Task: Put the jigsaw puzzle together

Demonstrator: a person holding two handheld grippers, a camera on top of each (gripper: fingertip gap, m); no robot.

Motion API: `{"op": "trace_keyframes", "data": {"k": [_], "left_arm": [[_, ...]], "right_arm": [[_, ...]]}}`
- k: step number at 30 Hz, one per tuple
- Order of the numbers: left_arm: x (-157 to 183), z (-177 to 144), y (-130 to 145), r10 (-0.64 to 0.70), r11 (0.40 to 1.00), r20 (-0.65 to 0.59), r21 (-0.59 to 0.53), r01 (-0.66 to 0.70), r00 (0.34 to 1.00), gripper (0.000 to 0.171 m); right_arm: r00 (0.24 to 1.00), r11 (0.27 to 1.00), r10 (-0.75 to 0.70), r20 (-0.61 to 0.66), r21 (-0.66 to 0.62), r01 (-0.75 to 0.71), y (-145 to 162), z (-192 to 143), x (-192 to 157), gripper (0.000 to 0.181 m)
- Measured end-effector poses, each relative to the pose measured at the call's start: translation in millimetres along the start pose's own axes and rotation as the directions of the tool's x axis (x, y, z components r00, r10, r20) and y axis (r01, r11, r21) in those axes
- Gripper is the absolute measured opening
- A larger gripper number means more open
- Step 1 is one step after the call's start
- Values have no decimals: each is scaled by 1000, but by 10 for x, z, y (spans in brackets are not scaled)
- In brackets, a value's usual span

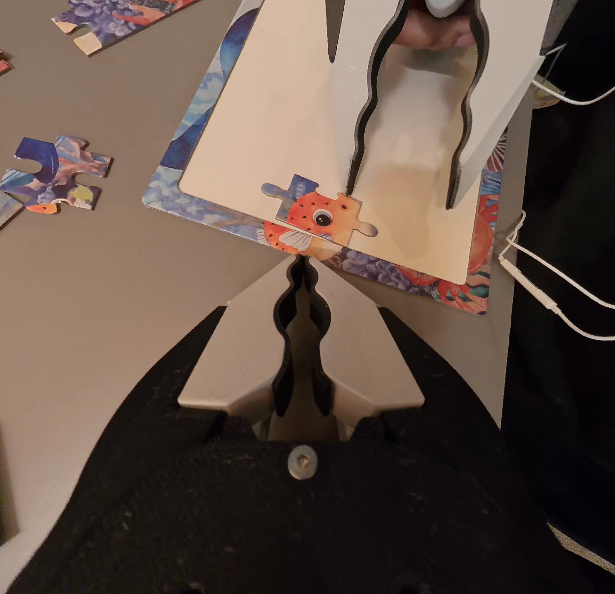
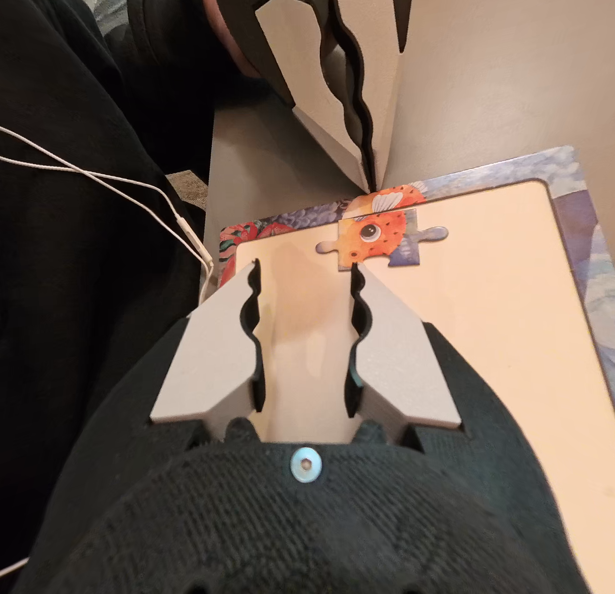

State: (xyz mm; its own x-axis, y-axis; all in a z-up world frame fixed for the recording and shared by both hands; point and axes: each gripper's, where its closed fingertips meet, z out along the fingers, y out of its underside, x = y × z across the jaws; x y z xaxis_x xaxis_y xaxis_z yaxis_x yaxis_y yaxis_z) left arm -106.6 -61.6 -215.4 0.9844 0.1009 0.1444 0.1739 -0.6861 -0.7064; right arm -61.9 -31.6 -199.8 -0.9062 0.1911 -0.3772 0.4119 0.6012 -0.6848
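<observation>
Right now the puzzle tray (image 1: 332, 138) is lying on the desk (image 1: 100, 295), holding one fish piece (image 1: 319, 216) against its near edge. Left gripper (image 1: 303, 261), jaws closed and empty, is meeting that edge; right gripper (image 2: 304, 268), jaws wide, is touching the piece. Loose pieces (image 1: 53, 175) are sitting left.
</observation>
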Motion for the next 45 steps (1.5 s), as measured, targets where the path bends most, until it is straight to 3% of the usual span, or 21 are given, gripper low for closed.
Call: {"op": "trace_keyframes", "data": {"k": [3,11,15,19,28,45], "left_arm": [[1,0,0,-4,1000,-4,0,4,1000,0],[3,0,0,-12,1000,-13,0,12,1000,0],[3,0,0,-16,1000,-17,0,16,1000,0],[3,-1,-1,-18,1000,-19,0,18,1000,0],[4,1,-2,-17,1000,-19,0,17,1000,0],[4,2,-3,-18,1000,-19,0,18,1000,0]], "right_arm": [[1000,1000,14,-14,21,-13,-31,-8,56,63],[998,999,-32,-54,38,34,-75,-36,107,58],[962,980,-151,-226,90,175,-237,-134,261,66],[917,970,-209,-339,48,239,-224,-114,392,64],[911,972,-227,-346,-25,232,-96,2,468,62],[914,977,-205,-350,-13,214,-106,2,499,60]]}}
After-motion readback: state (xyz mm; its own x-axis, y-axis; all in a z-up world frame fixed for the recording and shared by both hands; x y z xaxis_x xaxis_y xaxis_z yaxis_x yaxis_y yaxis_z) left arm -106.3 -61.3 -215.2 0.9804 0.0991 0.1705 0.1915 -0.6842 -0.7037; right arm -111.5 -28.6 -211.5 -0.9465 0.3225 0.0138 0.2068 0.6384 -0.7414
